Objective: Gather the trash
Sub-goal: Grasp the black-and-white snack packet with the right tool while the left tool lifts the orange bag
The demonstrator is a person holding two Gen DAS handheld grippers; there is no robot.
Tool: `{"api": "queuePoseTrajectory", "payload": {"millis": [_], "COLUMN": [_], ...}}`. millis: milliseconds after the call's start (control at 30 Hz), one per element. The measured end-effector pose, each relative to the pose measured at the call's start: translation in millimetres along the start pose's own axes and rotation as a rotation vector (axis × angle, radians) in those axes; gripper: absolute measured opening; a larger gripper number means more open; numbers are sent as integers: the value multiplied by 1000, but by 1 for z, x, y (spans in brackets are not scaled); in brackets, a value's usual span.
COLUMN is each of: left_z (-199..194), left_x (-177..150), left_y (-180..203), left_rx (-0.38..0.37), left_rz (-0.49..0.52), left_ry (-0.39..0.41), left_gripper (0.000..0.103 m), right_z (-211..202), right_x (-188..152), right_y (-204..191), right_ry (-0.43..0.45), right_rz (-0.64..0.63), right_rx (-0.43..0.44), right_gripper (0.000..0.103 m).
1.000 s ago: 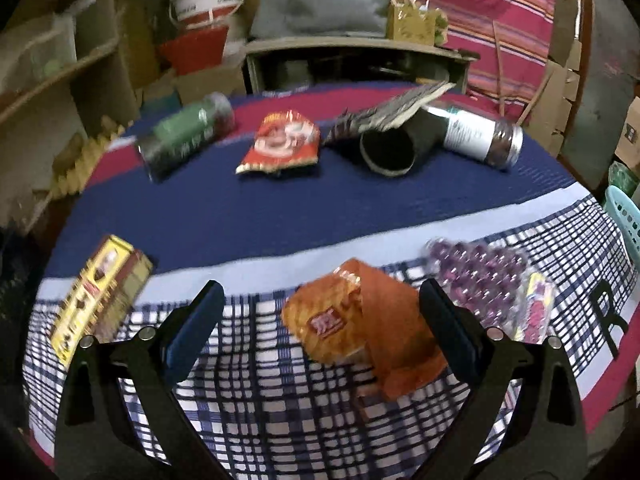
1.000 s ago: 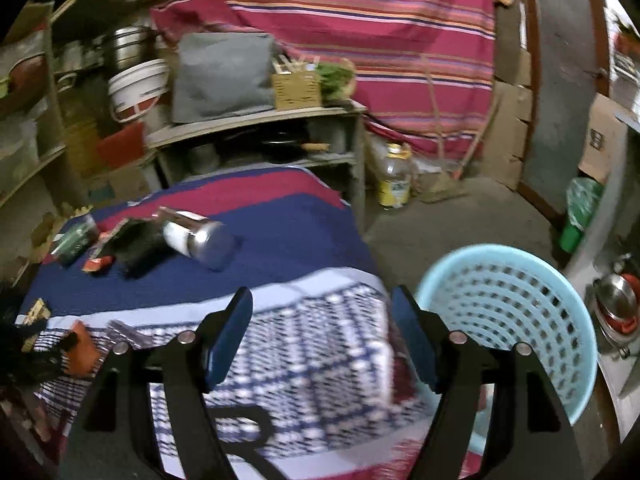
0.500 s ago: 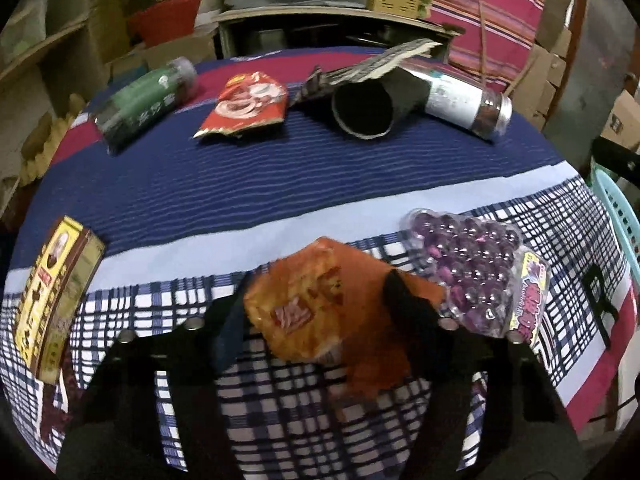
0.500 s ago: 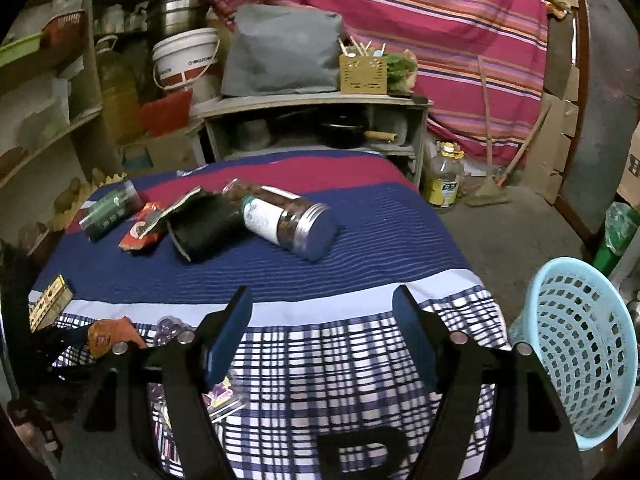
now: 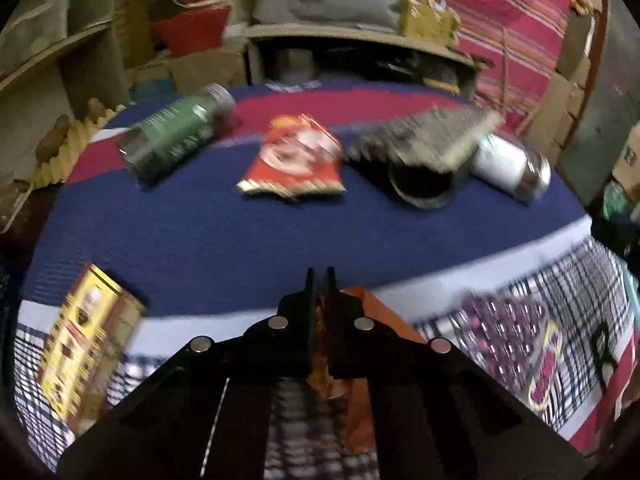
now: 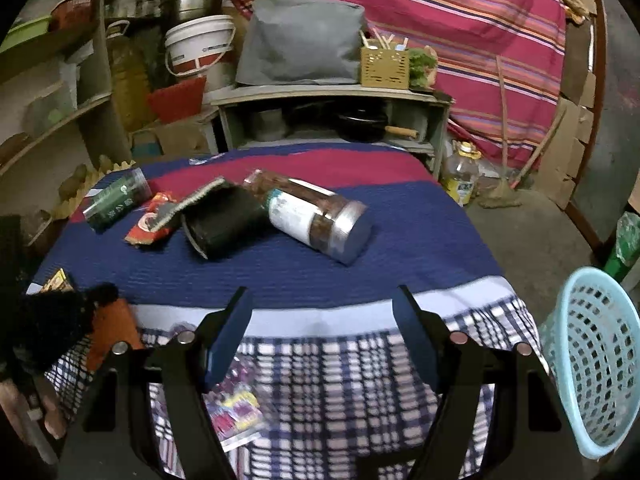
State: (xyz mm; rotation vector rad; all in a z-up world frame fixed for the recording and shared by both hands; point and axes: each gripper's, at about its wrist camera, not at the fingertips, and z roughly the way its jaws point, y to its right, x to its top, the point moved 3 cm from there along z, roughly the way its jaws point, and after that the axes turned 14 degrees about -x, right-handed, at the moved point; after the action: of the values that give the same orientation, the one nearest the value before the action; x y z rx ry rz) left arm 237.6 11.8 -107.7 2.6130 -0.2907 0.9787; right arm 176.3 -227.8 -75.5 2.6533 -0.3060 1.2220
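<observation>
My left gripper (image 5: pixel 319 276) is shut on the orange snack bag (image 5: pixel 384 320), which sticks out between and to the right of its fingers; the bag also shows in the right wrist view (image 6: pixel 110 330). My right gripper (image 6: pixel 324 300) is open and empty above the checked cloth at the table's near edge. On the table lie a green bottle (image 5: pixel 176 136), a red snack packet (image 5: pixel 296 160), a black tube (image 5: pixel 420 184), a white-labelled jar (image 6: pixel 316 220), a yellow box (image 5: pixel 84 344) and a purple candy pack (image 5: pixel 516 332). A light blue basket (image 6: pixel 596 360) stands to the table's right.
The table (image 6: pixel 280 264) wears a blue, red and checked cloth. Behind it stands a low shelf (image 6: pixel 332 96) with a grey bag and pots. Shelves with buckets line the left. A yellow-capped bottle (image 6: pixel 460 178) stands on the floor at right.
My left gripper has closed on the orange snack bag. My right gripper has swung left from the basket to face the table, still open.
</observation>
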Motion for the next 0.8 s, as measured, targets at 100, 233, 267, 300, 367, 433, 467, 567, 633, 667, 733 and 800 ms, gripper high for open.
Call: {"api": "queuePoseTrajectory", "payload": {"millis": [100, 233, 267, 300, 367, 433, 467, 567, 633, 667, 733, 800], "left_z": [-12, -28, -31, -34, -39, -40, -40, -38, -37, -37, -34, -29], "left_x": [12, 26, 28, 30, 34, 36, 37, 37, 36, 36, 36, 34], "left_y": [-16, -31, -33, -33, -31, -30, -28, -27, -27, -29, -32, -35], "left_rx": [11, 21, 15, 13, 28, 27, 25, 32, 36, 37, 31, 32], "left_rz": [-30, -66, -79, -78, -55, -46, -44, -31, -27, -29, -44, -56], "left_ry": [55, 129, 144, 153, 175, 181, 181, 176, 173, 171, 161, 145], "left_gripper": [2, 2, 2, 2, 2, 2, 2, 2, 2, 2, 2, 2], "right_z": [4, 9, 10, 10, 11, 17, 20, 38, 50, 54, 60, 68], "right_x": [11, 32, 35, 41, 51, 61, 64, 69, 69, 69, 67, 64], "right_y": [-12, -31, -34, -38, -48, -57, -61, -76, -84, -87, -93, -100], "right_ry": [7, 20, 23, 30, 39, 31, 25, -3, -43, -55, -71, -104], "right_rz": [3, 10, 11, 11, 10, 13, 10, -13, -12, -11, -20, -28], "right_rx": [26, 72, 78, 85, 99, 116, 118, 109, 131, 140, 153, 184], "right_gripper": [72, 72, 72, 72, 72, 72, 72, 72, 71, 69, 56, 41]}}
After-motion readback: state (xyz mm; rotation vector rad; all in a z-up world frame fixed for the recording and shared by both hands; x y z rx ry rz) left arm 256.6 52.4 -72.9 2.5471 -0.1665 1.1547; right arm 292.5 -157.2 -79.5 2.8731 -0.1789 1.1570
